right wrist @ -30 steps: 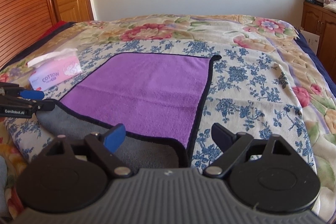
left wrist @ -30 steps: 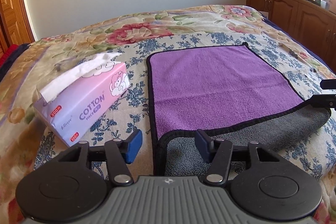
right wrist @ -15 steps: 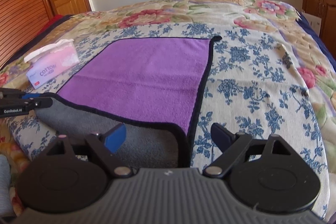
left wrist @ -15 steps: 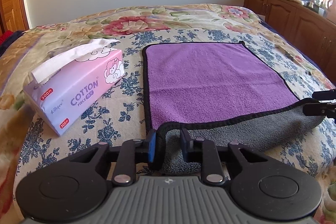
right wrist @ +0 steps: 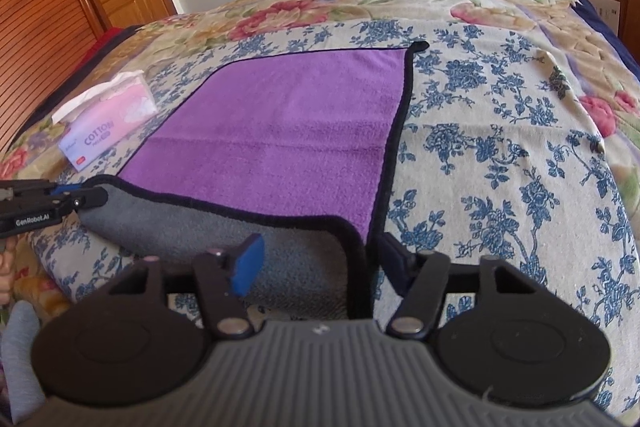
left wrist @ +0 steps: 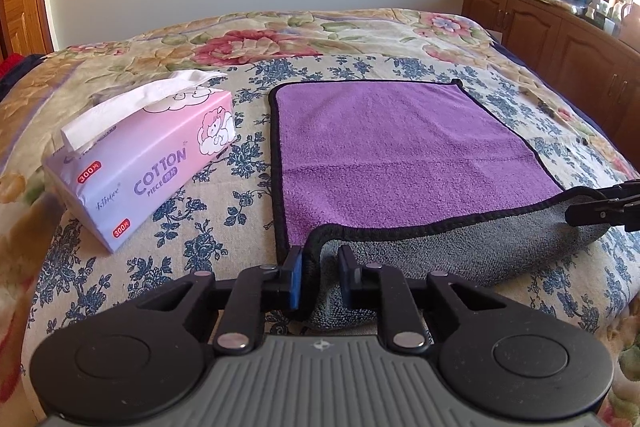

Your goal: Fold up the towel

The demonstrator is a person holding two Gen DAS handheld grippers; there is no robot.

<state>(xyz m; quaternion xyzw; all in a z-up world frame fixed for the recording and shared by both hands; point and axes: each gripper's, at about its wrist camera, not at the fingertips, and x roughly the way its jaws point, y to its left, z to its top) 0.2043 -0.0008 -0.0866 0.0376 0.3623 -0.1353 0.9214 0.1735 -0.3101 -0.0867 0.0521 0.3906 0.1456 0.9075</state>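
Purple towel: flat on floral bedspread, near edge rolled up, grey underside showing.
L gripper: jaws narrow, pinching near-left towel corner.
R gripper: jaws wide, straddling near-right corner, not closed.
Tissue pack: just left of towel, apart.

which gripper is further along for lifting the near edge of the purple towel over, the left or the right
Left. The left gripper has nearly closed on the towel's near-left corner, black hem between its fingers. The right gripper straddles the near-right corner with jaws wide apart, so it must close first.
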